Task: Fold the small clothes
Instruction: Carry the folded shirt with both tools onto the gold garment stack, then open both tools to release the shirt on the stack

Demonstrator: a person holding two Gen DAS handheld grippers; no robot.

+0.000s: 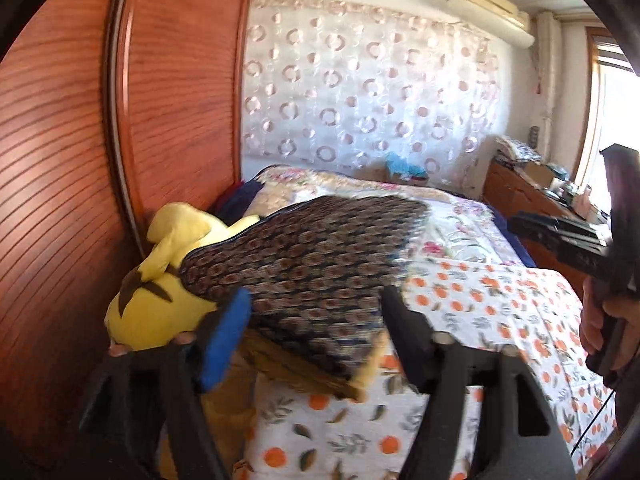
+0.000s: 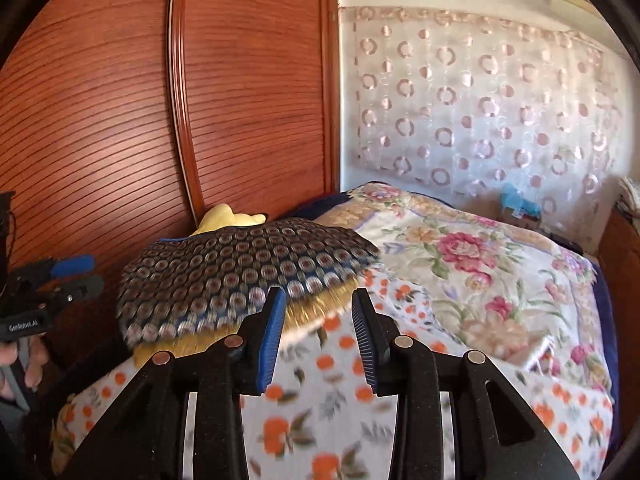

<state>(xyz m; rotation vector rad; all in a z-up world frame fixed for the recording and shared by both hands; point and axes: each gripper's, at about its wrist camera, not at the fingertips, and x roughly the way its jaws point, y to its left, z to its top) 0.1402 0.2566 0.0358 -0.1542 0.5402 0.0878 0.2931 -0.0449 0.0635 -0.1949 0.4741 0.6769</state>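
Note:
A folded dark garment (image 1: 312, 256) with a ring pattern lies on top of a folded tan piece (image 1: 320, 376), on a bed sheet (image 1: 500, 312) printed with oranges. My left gripper (image 1: 316, 328) stands open at the garment's near edge, its fingers wide on either side and not pressing on the cloth. In the right wrist view the same garment (image 2: 240, 272) lies just ahead and to the left of my right gripper (image 2: 318, 312), which is open with only sheet showing between its blue pads. The left gripper (image 2: 80, 276) shows at the left edge there, held by a hand.
A yellow plush toy (image 1: 160, 300) lies against the reddish wooden wardrobe doors (image 1: 60, 160), left of the pile. A floral quilt (image 2: 460, 264) covers the far bed. Behind hangs a ring-patterned curtain (image 1: 360, 92). A cluttered wooden dresser (image 1: 528, 188) stands at the right.

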